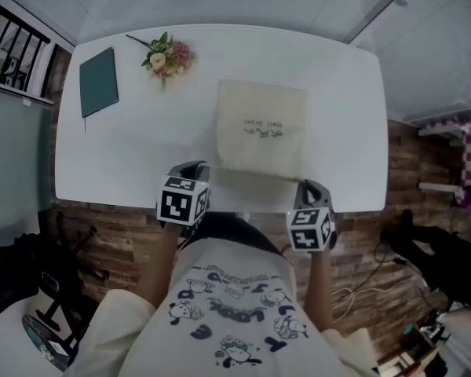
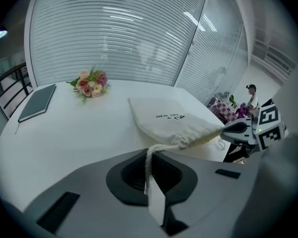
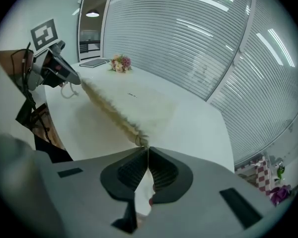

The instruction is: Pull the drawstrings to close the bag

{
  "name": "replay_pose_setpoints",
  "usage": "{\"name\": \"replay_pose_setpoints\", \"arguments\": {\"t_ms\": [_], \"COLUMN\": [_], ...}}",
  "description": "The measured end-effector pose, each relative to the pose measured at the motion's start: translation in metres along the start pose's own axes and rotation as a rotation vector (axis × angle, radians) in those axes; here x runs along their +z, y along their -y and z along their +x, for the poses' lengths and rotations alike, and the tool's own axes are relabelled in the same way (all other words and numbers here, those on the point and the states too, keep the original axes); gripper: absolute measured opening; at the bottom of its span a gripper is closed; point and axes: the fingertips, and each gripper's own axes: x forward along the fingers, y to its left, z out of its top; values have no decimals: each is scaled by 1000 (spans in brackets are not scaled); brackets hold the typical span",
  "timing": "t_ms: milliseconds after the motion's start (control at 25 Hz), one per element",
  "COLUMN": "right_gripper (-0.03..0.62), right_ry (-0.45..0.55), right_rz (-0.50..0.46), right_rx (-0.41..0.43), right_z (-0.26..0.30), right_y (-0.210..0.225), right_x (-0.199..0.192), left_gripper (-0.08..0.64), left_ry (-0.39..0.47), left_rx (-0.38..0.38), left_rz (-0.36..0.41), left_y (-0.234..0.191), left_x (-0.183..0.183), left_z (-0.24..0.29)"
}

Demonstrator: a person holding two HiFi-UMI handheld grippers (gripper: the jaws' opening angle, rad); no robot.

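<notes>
**White table: drawstring bag gripped at both cords**

White table (image 1: 125, 163) stands before slatted blinds, with a dark green notebook (image 1: 99, 81) and a small flower bouquet (image 1: 167, 56) at its far left. The cream drawstring bag (image 1: 261, 128) lies flat near the front edge, its mouth gathered. The left gripper (image 2: 150, 170) is clamped on the left drawstring (image 2: 149, 158). The right gripper (image 3: 147, 157) is pinched tight at the bag's other corner, apparently on its cord (image 3: 140, 141).

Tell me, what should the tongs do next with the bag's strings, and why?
Probably pull the two tongs apart, out to the sides. The left tongs are shut on the left string and the right tongs on the right string. The bag lies on the table with its mouth only partly bunched.
</notes>
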Motion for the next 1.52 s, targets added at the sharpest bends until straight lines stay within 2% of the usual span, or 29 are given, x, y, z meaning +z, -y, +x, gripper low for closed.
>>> {"name": "replay_pose_setpoints", "arguments": {"t_ms": [120,320,360,400,440,520,720,880,920,960,1000,1040,1160,1280,1360,1520], "right_gripper": [21,21,21,21,21,21,21,21,21,21,21,21,21,21,21,21], "right_ry": [13,7,9,12,15,21,19,15,15,14,13,10,10,10,6,0], "right_rz": [19,30,31,32,33,32,22,20,19,18,19,21,35,48,66,201], "right_rx": [44,96,99,101,102,104,105,98,96,95,95,94,84,66,40,-45], "right_z": [0,4,4,3,3,1,0,-1,0,0,1,1,0,0,0,-2], "right_y": [-10,-29,-31,-32,-33,-33,-34,-34,-33,-33,-33,-33,-29,-25,-24,-15], "right_x": [-1,-4,-3,-3,-2,0,2,3,3,3,2,2,2,2,2,3], "left_gripper": [41,46,66,151,201,203,207,207,197,138,81,63,49,46,44,44], "left_ry": [7,-60,-76,-88,-94,-86,-69,-72,-70,-68,-69,-71,-78,-65,-48,-16], "left_rx": [-10,60,55,40,25,23,108,111,113,113,105,90,57,88,128,189], "left_rz": [47,301,326,338,346,377,524,557,565,572,575,574,555,505,429,169], "left_y": [7,6,7,9,11,14,10,11,11,10,11,12,13,9,6,3], "left_x": [-3,-24,-29,-33,-35,-35,-22,-19,-17,-16,-16,-17,-18,-15,-11,-9], "left_z": [0,6,8,9,10,11,12,15,14,13,12,12,10,9,8,9]}}
